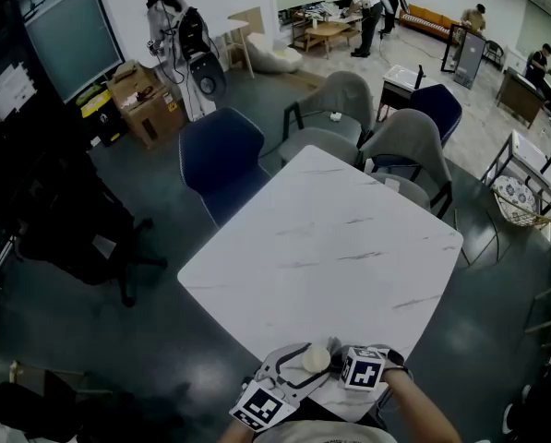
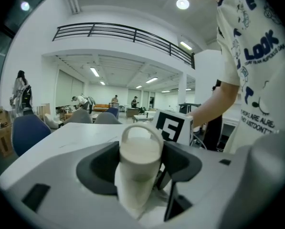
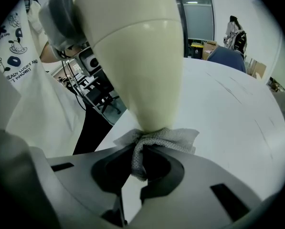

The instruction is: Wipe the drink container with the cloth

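Both grippers are held close together at the near edge of the white marble table, just in front of the person's body, and the right forearm comes in from the near right, bent inward. The left gripper is clamped on the bottle, its jaws pressed against the two sides of the body below the lid. The right gripper is clenched on a bunched grey cloth, which touches the lower end of the bottle. The bottle is plain cream, smooth and rounded, with a loop handle arching over its lid (no print shows on it in any view); it sits between the two grippers over the table's near edge, though whether it rests on the top cannot be told. The cloth has a coarse woven look and fans out where it meets the bottle. Each gripper's cube bears black-and-white square markers. The person's white shirt carries dark blue print: "LOOK" is readable, and "READY LUCKY AND" in part.
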`<state>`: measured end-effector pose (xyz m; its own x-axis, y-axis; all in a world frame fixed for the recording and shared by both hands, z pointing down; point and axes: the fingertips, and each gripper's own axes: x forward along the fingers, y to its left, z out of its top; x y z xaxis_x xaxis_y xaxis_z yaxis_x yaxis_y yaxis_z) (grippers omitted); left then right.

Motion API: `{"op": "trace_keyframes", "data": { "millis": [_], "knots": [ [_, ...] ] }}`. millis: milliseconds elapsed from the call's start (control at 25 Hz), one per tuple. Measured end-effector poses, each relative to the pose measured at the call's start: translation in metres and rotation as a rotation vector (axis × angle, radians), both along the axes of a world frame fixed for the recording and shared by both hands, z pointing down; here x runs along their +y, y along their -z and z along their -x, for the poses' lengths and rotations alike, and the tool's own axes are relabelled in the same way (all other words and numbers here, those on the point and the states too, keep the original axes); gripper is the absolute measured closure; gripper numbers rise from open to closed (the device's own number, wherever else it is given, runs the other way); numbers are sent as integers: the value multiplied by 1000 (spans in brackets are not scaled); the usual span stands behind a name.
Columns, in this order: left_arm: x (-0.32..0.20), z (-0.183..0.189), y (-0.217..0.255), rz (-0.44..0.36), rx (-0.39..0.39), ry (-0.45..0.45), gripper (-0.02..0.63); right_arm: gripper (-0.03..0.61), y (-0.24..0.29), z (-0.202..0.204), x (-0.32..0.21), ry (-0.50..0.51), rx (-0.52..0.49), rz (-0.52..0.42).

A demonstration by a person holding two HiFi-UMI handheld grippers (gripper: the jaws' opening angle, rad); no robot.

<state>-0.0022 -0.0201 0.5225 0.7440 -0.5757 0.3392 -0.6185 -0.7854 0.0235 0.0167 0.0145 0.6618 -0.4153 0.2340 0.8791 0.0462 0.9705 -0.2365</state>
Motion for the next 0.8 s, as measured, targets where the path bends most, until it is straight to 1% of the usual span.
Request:
{"op": "trace_keyframes", "data": {
  "millis": [240, 360, 600, 800],
  "knots": [
    [8, -4, 0, 13, -7, -243, 333, 532, 9, -3, 5, 30, -9, 20],
    [11, -5, 0, 23, -16, -342, 333, 532, 16, -4, 5, 47, -13, 21],
    [12, -12, 1, 45, -36, -485, 333, 532, 34, -10, 3, 108, -14, 14],
    [14, -11, 1, 61, -47, -563, 333, 532, 54, -10, 1, 153, -55, 7]
  ]
}}
